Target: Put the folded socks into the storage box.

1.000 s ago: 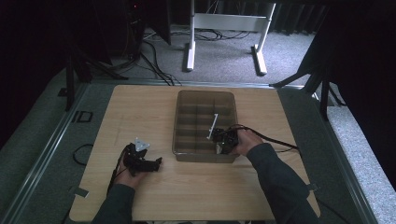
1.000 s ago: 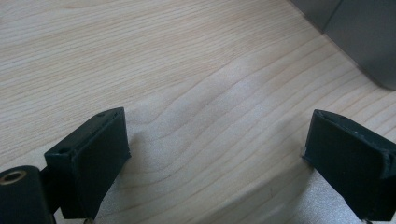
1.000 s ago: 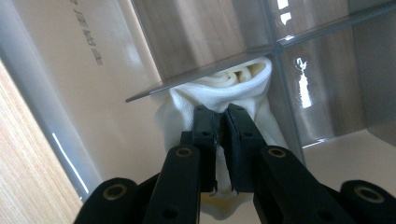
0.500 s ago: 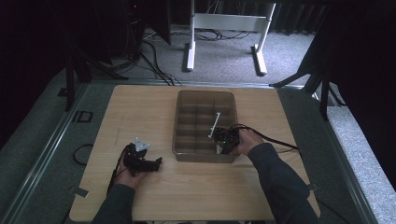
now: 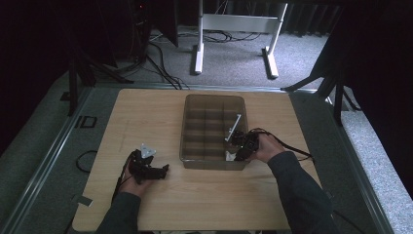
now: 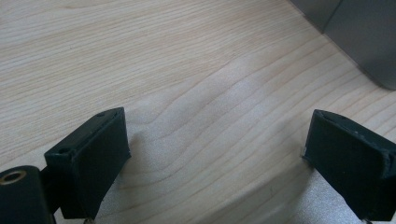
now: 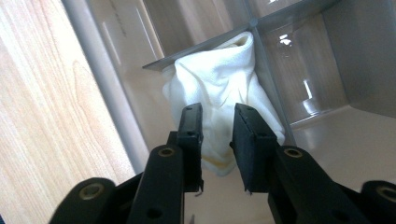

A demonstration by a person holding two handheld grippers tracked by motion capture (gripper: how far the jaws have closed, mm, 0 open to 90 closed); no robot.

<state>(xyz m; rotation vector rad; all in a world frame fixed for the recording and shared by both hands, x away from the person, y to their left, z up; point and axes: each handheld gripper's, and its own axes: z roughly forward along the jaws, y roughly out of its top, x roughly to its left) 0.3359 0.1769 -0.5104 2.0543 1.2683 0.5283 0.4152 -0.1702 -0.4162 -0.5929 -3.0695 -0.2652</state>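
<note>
**White cloth in the bin, right claw nearly closed at it**

While the left claw (image 5: 163,169) rests on the bare table (image 5: 146,112) with its jaws wide apart and nothing between them, the work sits on the right. A crumpled white cloth (image 7: 219,88) lies in a near corner compartment of the clear divided bin (image 5: 212,100), bunched against a divider. The right claw (image 7: 217,140) reaches over the bin's near wall, jaws drawn close with a narrow gap, right at the cloth's lower folds. Whether they pinch fabric I cannot tell. Judging by this, the cloth is already in its compartment; letting go and withdrawing seems what remains.
</note>
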